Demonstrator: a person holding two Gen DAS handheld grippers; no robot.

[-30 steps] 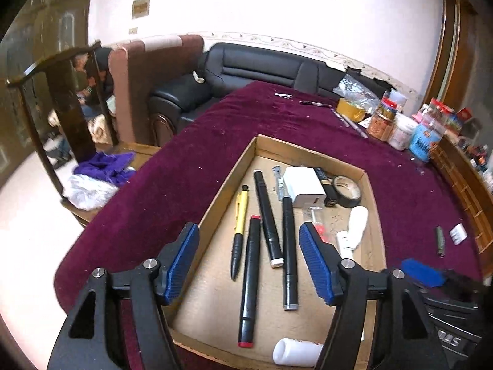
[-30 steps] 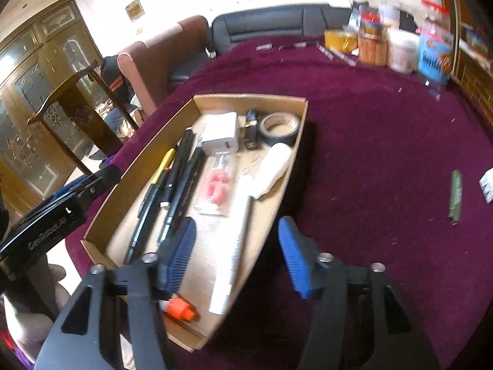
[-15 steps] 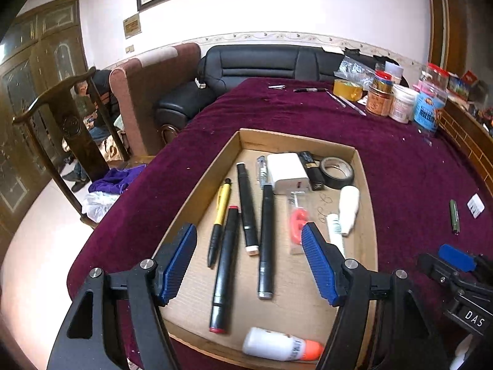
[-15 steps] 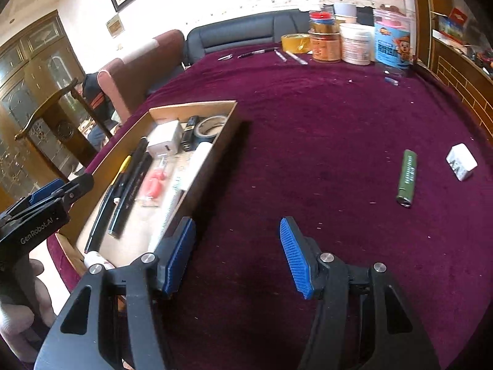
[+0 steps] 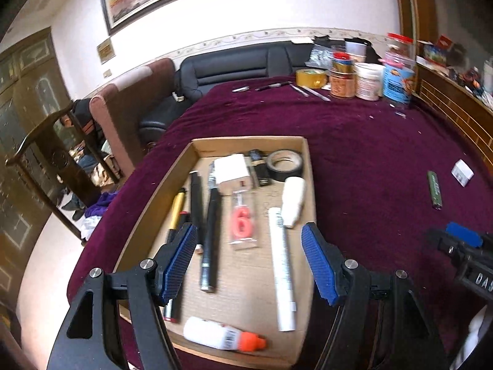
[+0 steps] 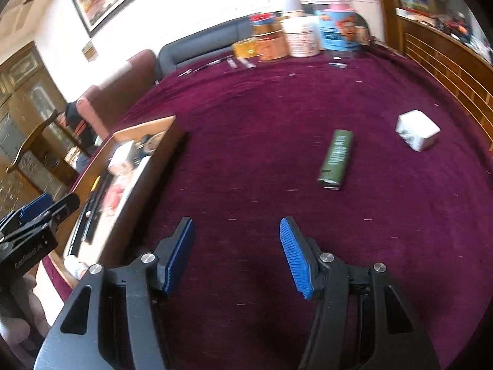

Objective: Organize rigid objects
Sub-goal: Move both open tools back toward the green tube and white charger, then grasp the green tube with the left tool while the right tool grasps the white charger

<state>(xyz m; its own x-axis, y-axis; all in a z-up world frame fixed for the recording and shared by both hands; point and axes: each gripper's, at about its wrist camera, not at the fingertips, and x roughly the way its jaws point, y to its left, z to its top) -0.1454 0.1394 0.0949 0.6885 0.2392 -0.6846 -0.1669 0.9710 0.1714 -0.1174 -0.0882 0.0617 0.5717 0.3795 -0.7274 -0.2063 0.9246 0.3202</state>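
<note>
Since a second ago the right gripper (image 6: pixel 235 254) has swung off the cardboard tray (image 5: pixel 212 143) onto bare table (image 6: pixel 262 117), bringing the green lighter (image 6: pixel 336 160) and white cube (image 6: pixel 417 129) ahead of it; the left gripper (image 5: pixel 249 262) has drifted right over the tray. Both jaws gape, empty. Judgement: approach the lighter square across its narrow width, low, before closing. Count: two loose items on the cloth; tray holds roughly a dozen, blur prevents certainty.
</note>
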